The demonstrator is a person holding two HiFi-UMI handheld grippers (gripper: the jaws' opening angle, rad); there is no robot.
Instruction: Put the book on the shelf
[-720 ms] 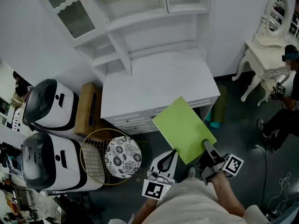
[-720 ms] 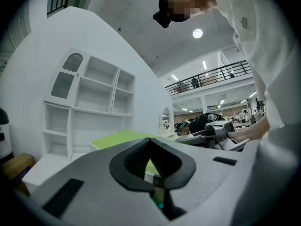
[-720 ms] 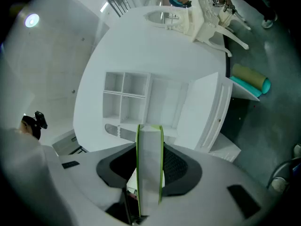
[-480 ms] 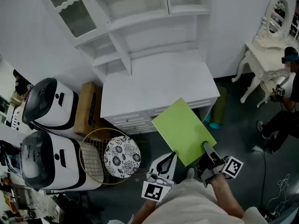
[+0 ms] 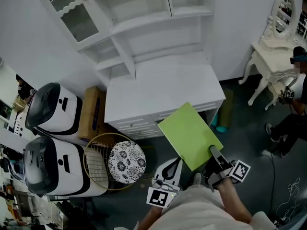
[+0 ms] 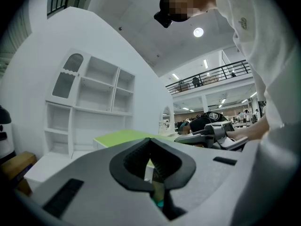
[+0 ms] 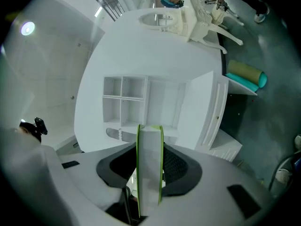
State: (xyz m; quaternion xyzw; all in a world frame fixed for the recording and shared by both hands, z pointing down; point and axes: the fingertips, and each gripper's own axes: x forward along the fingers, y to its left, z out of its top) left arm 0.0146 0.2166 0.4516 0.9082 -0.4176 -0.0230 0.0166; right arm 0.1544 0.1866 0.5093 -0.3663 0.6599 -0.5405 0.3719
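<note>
Book (image 5: 189, 134) clamped at near edge in right gripper (image 5: 214, 153) jaws, level, before worktop (image 5: 158, 87), short of shelf (image 5: 144, 20). Left gripper (image 5: 173, 163) jaws together, empty. Risk: pivot or slip from one-edge grip; snag on shelf edge.

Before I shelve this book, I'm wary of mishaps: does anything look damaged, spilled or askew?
Nothing stands out. The green book is closed and held by one edge in the right gripper; the shelf and desk look intact, nothing spilled.
</note>
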